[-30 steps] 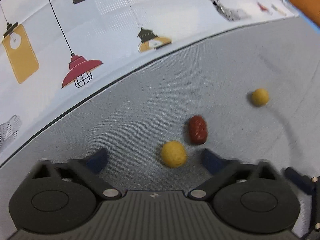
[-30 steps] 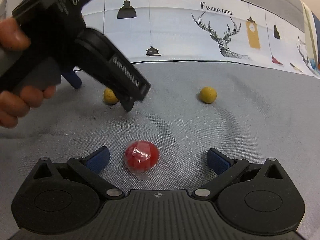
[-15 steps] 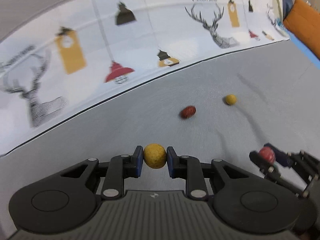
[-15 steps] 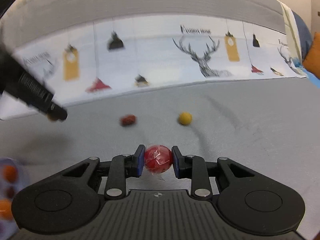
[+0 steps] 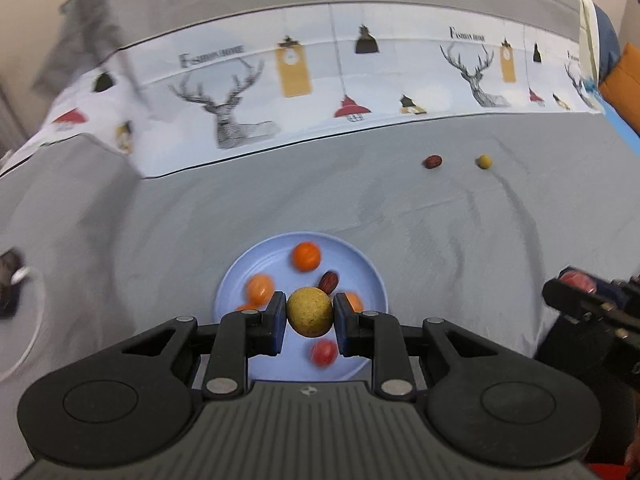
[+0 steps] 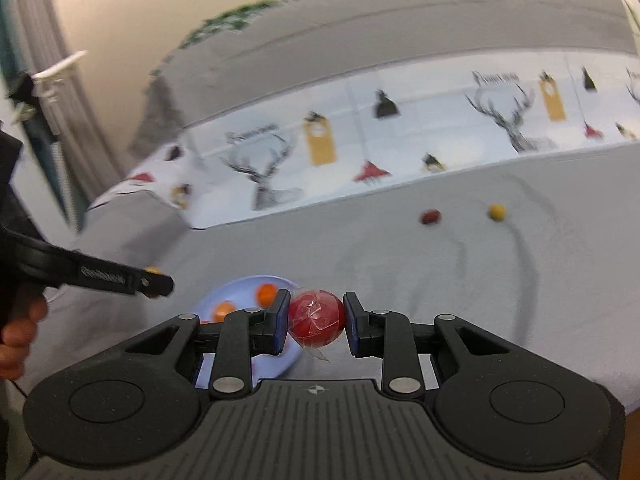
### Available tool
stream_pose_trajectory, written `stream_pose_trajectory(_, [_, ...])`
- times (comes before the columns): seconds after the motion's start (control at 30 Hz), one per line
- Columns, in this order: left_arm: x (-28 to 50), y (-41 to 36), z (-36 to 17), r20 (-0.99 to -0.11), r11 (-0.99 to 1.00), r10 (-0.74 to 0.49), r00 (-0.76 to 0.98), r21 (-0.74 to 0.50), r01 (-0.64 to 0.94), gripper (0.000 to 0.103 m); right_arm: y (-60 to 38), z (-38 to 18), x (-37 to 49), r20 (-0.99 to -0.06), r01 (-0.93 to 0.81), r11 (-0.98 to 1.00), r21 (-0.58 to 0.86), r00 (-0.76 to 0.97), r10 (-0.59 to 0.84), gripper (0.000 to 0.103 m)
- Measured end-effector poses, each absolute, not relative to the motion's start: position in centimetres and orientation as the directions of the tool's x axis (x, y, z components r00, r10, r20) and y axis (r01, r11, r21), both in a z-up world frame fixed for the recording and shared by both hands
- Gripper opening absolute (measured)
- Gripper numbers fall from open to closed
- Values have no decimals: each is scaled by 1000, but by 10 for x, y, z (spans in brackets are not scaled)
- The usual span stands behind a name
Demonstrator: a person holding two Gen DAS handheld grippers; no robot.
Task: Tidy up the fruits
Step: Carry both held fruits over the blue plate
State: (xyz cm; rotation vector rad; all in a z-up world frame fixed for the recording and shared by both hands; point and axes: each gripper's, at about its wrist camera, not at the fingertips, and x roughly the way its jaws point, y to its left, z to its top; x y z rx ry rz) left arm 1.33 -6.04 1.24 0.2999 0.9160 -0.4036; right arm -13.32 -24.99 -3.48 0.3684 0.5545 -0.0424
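Yellow fruit point(image 5: 309, 311) between clamped left jaws

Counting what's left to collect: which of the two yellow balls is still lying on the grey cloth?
The small yellow ball far back beside the dark red oval fruit. The other, larger yellow ball is clamped in the left gripper above the pale blue plate.

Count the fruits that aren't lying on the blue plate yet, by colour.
Yellow: 2, the held yellow fruit in the left gripper and the loose yellow fruit on the grey cloth
Red: 1, the wrapped red fruit in the right gripper
Dark red: 1, the dark red fruit on the cloth
Total: 4
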Motion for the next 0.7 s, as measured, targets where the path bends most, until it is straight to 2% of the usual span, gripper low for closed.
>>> stream_pose_trajectory(0.23, [-34, -20, 31, -779, 908, -237, 581, 36, 418, 27, -202, -2, -170, -494, 63, 974, 216, 868, 53, 30])
stream_pose_trajectory(0.33, [-50, -10, 34, -772, 912, -220, 596, 54, 406, 27, -189, 5, -180, -482, 46, 983, 178, 875, 47, 30])
stream_pose_trajectory(0.7, [-69, 11, 40, -763, 933, -212, 611, 29, 360, 27, -168, 17, -187, -459, 3, 993, 121, 887, 53, 30])
